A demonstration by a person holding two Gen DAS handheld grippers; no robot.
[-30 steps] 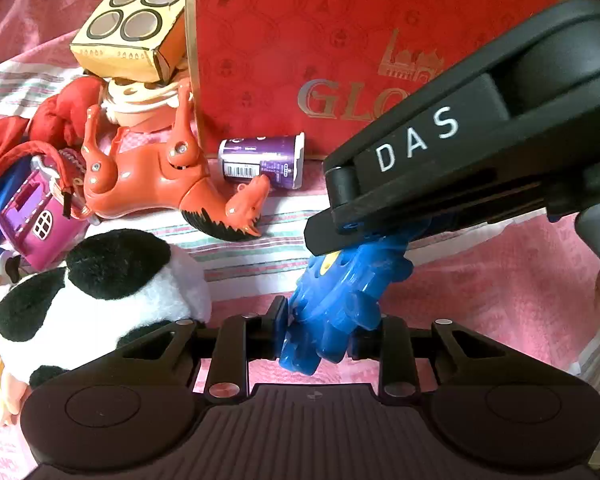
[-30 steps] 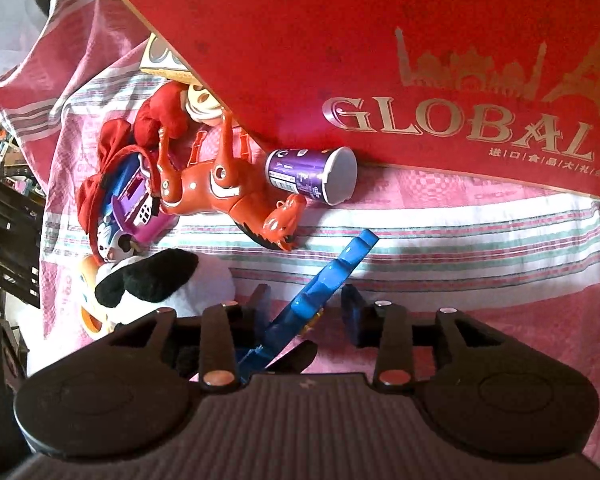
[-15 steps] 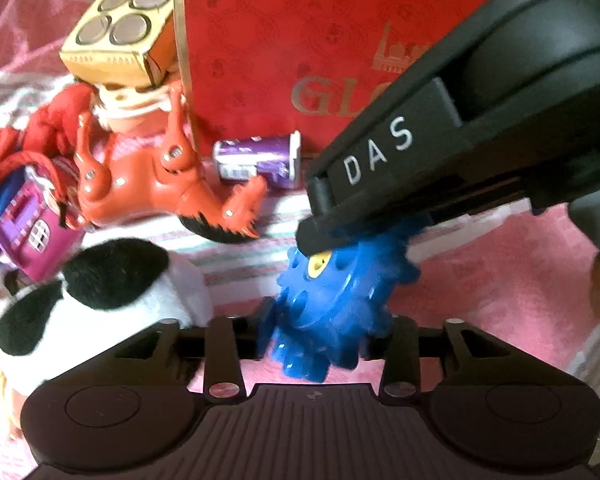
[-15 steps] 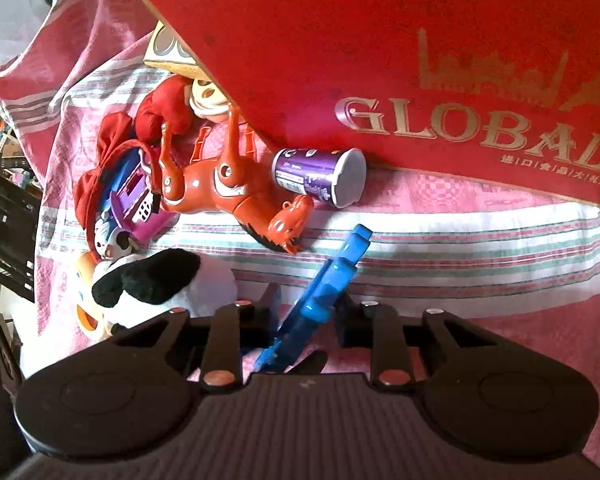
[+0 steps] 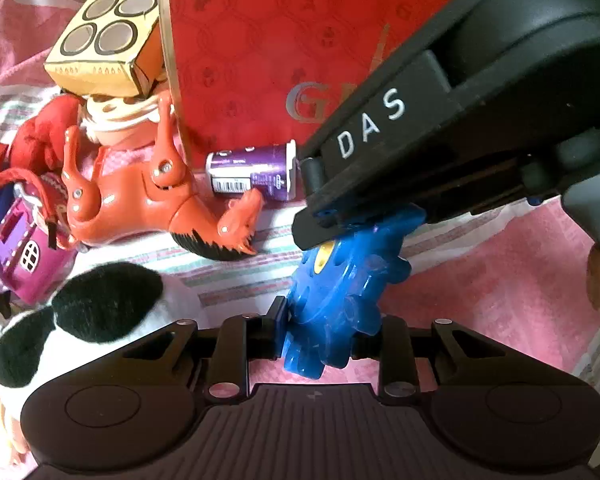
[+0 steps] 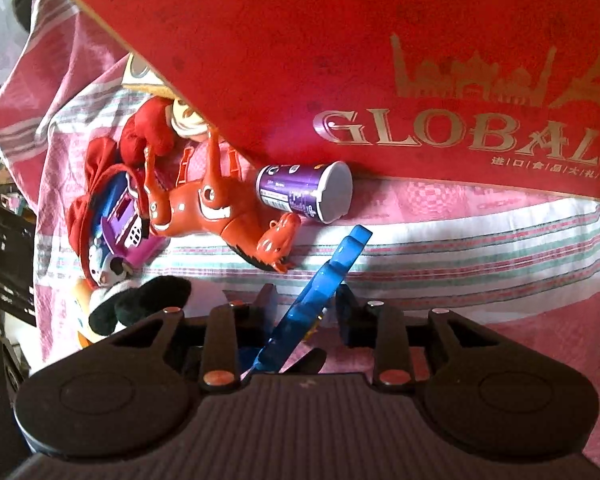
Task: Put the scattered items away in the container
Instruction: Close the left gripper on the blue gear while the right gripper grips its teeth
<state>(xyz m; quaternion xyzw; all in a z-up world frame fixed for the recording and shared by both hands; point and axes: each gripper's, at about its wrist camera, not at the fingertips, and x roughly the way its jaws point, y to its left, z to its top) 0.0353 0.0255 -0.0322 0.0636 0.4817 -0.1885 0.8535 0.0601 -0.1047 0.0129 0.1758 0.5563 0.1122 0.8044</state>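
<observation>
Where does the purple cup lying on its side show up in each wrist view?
Left wrist view: the purple cup lies centre-left, at the foot of the red box, just above the orange toy horse's head.
Right wrist view: the cup lies just above centre, under the box's gold lettering.
Shared landmark: the orange toy horse, whose head lies just below the cup in both views.

The blue gear toy (image 5: pixel 340 292) was translucent, glossy plastic. The orange horse (image 5: pixel 148 200) was smooth, shiny moulded plastic. The panda (image 5: pixel 80 320) was fuzzy plush. The red box (image 6: pixel 380 60) was matt card with metallic gold print. The tablecloth (image 6: pixel 480 248) was woven cloth. Both gripper bodies were matt black plastic, ribbed near the camera.
</observation>
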